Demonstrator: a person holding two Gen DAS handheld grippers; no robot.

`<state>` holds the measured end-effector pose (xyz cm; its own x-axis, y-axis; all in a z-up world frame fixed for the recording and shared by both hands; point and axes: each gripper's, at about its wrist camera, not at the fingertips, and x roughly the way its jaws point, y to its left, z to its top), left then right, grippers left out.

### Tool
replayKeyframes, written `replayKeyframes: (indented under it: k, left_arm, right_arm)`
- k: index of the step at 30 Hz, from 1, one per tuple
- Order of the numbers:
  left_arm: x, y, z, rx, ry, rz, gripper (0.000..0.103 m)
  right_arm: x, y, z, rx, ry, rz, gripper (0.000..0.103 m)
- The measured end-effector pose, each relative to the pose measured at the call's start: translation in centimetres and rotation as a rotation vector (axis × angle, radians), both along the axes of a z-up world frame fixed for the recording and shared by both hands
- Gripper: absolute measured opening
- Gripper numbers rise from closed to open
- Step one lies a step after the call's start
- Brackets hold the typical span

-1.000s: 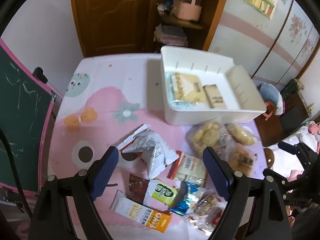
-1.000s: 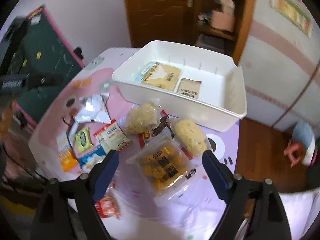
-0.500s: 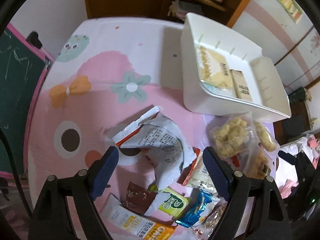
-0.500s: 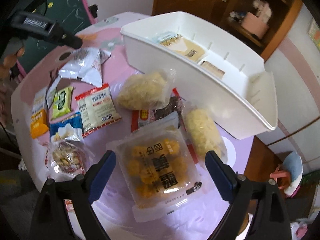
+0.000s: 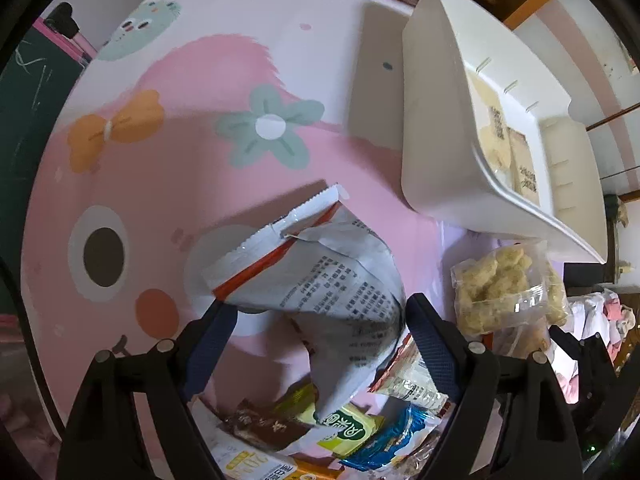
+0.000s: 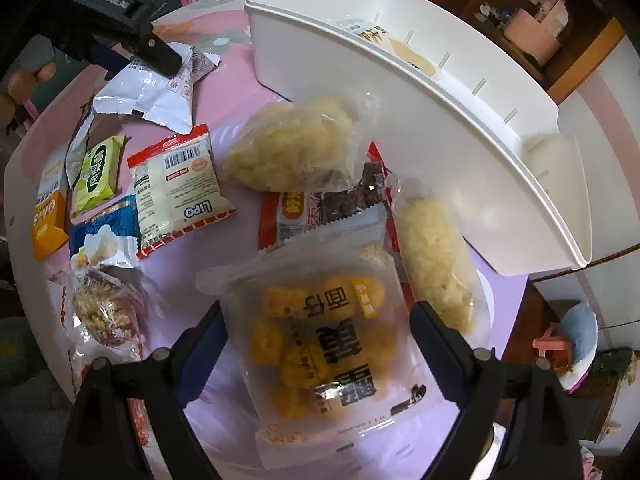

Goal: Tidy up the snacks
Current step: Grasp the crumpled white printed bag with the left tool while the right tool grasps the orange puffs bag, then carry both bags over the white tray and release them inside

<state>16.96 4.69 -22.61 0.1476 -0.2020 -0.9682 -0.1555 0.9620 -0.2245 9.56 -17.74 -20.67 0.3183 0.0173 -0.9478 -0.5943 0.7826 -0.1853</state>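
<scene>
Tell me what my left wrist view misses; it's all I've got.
Observer: The right gripper hangs over a clear bag of golden puffs; its jaws are closing, pads not yet on the bag.
Operator: Report the snacks at the table's near edge.
Observer: A white packet with a barcode and red edges lies flat beside the blue packet.
Operator: Check behind the puffed snack bag.
Observer: A red and dark wrapper lies partly under the clear bags, in front of the white bin.
</scene>
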Motion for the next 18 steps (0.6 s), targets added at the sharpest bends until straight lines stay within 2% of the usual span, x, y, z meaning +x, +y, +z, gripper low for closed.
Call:
replayKeyframes:
  k: [5, 6, 8, 12, 18]
  left_arm:
    - [0.5, -0.8, -0.9, 0.002, 0.024, -0.011, 0.085]
    - [0.5, -1.0, -1.1, 0.0, 0.029, -0.014, 0.081]
    - [0.6, -1.3, -1.5, -0.017, 0.046, -0.026, 0.066]
    - [0.0, -1.7, -0.7, 0.017, 0.014, -0.044, 0.052]
    - [-1.5, -1.6, 2.0, 0.053, -0.048, -0.059, 0.046]
  right_arm:
    - [0.2, 0.3, -0.5, -0.052, -0.02, 0.005, 0.082]
    - [0.2, 0.6, -0.7, -0.063, -0.025, 0.007, 0.081]
    - [-0.1, 1.1, -0.6, -0.073, -0.038, 0.012, 0.075]
    - [-0.9, 1.4, 0.1, -0.064, -0.048, 0.009, 0.067]
    - [-2.0, 1.0, 0.7, -0.019, -0.026, -0.026, 0.064]
